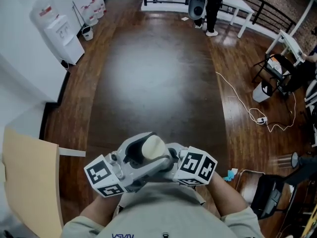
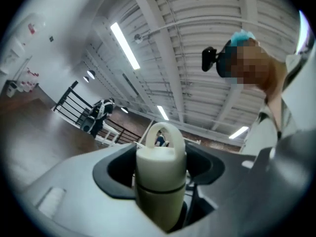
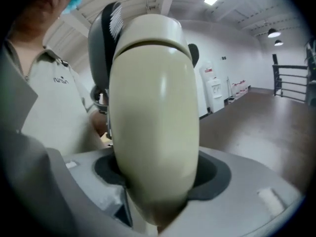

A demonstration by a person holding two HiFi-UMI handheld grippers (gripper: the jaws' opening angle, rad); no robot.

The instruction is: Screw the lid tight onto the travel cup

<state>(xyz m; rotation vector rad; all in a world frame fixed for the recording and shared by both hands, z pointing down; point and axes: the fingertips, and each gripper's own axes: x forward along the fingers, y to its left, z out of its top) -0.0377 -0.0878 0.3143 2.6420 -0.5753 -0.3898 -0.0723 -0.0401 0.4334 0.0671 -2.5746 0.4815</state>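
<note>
Clamping the cream travel cup (image 2: 159, 199) from two sides, the person is holding both grippers close together just in front of the chest, so the cup is hanging in the air, carried by the tools alone. The left gripper (image 2: 158, 214) is squeezing the cup's lower body between its jaws. The lid (image 2: 160, 167) is sitting on top above a thin seam, with its loop handle (image 2: 164, 126) pointing up. The right gripper (image 3: 155, 191) is pressing its jaws on the same cup, whose pale side is filling most of that gripper's view. In the head view the two marker cubes (image 1: 105, 176) are flanking the cup's rounded end. Beyond them a dark wooden floor (image 1: 153, 73) is stretching away. A water dispenser (image 1: 63, 33) is standing at the left, and a white cable (image 1: 240, 100) is trailing across the boards on the right. Another person (image 1: 213, 6) is standing by a black railing (image 1: 262, 14) at the far end.
</note>
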